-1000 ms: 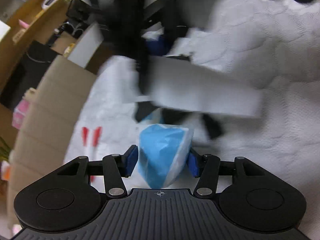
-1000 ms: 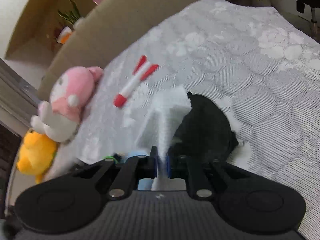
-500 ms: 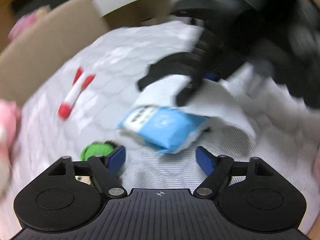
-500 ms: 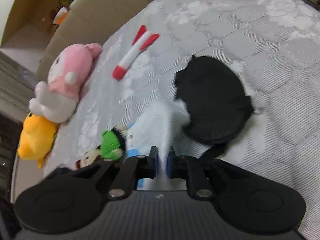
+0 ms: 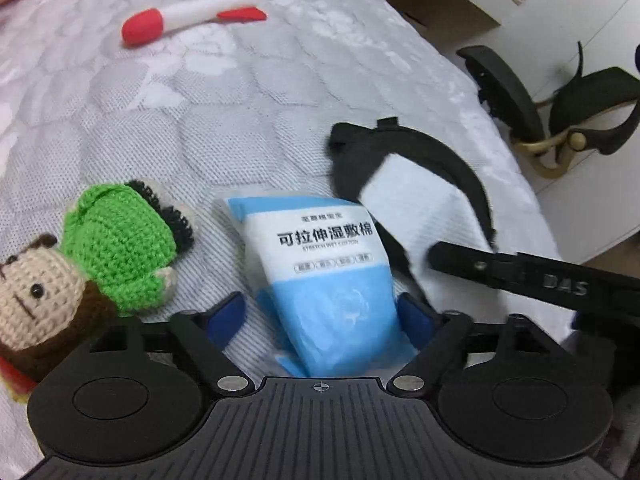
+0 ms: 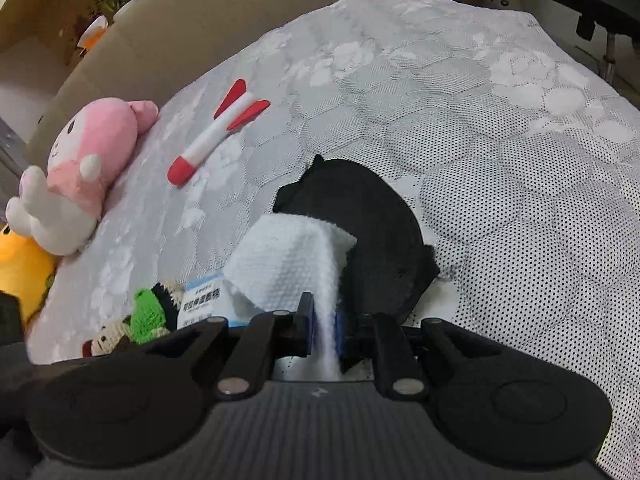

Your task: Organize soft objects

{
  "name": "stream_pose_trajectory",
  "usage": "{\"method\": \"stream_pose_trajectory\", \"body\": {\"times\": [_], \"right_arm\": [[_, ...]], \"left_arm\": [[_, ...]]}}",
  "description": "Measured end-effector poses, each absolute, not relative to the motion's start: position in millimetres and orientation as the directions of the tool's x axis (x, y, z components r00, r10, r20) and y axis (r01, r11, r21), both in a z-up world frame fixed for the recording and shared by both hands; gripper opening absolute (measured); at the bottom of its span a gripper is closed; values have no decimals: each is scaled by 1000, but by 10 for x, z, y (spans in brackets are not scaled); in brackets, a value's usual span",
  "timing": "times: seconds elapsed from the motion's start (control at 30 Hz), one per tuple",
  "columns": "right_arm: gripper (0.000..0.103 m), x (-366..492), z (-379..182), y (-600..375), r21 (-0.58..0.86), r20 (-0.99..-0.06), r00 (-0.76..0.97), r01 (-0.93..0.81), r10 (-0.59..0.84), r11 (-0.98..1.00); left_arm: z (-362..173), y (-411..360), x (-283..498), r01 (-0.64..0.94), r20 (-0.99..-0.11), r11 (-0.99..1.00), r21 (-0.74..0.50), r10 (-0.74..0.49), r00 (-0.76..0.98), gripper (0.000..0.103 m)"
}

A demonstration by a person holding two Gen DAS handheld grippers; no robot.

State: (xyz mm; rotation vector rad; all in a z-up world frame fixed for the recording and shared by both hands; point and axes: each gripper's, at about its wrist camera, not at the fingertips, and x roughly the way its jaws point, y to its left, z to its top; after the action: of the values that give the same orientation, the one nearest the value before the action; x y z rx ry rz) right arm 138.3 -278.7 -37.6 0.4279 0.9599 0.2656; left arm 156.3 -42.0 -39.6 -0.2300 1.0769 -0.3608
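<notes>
Here your things lie on a bed with a grey-white quilted mattress; a tan headboard rises behind it and black chair parts stand on the pale floor beside it. Your left gripper has just been closing, but its jaws are still apart either side of the blue pack, which rests on the bed. Your right gripper pinches the white cloth, draped over a black mask. A crochet doll lies just beside the pack, a rocket toy farther off, and pink and yellow plushies sit at the bed's edge.
</notes>
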Motion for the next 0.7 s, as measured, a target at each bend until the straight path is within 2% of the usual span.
{"method": "stream_pose_trajectory", "body": {"times": [0.03, 0.07, 0.1, 0.13, 0.17, 0.23, 0.3, 0.4, 0.47, 0.53, 0.7], "right_arm": [[14, 1389, -376, -2801, 466, -730, 553, -29, 403, 884], [14, 1383, -364, -2808, 467, -726, 557, -32, 404, 884], [14, 1386, -348, -2803, 468, -722, 560, -36, 406, 883], [14, 1379, -316, -2798, 473, -715, 565, -43, 412, 880], [14, 1362, -273, -2791, 486, -701, 571, -56, 427, 872], [14, 1323, -171, -2767, 519, -667, 578, -92, 470, 850], [14, 1288, -93, -2708, 571, -625, 570, -131, 533, 810], [13, 1293, -89, -2567, 670, -568, 508, -173, 648, 722], [13, 1296, -141, -2469, 690, -565, 472, -179, 676, 702], [13, 1296, -207, -2415, 667, -598, 456, -173, 659, 725], [14, 1359, -353, -2559, 615, -676, 454, -88, 581, 784]], "left_arm": [[-399, -429, 1573, 188, -815, 923, -336, -385, 434, 68], [-364, -447, 1557, 229, -812, 928, -295, -370, 452, 67], [-316, -502, 1476, 297, -809, 934, -200, -328, 488, 66], [-268, -556, 1395, 359, -800, 928, -101, -290, 525, 61], [-224, -614, 1312, 415, -786, 910, 5, -253, 564, 61], [-226, -809, 1098, 526, -718, 793, 307, -170, 675, 61], [-308, -974, 898, 576, -661, 648, 499, -145, 736, 61], [-443, -1136, 742, 617, -653, 549, 564, -161, 740, 62], [-493, -1191, 674, 612, -639, 531, 587, -161, 752, 67], [-477, -1196, 661, 616, -646, 543, 571, -165, 745, 71], [-248, -1017, 678, 602, -673, 648, 467, -181, 717, 72]]}}
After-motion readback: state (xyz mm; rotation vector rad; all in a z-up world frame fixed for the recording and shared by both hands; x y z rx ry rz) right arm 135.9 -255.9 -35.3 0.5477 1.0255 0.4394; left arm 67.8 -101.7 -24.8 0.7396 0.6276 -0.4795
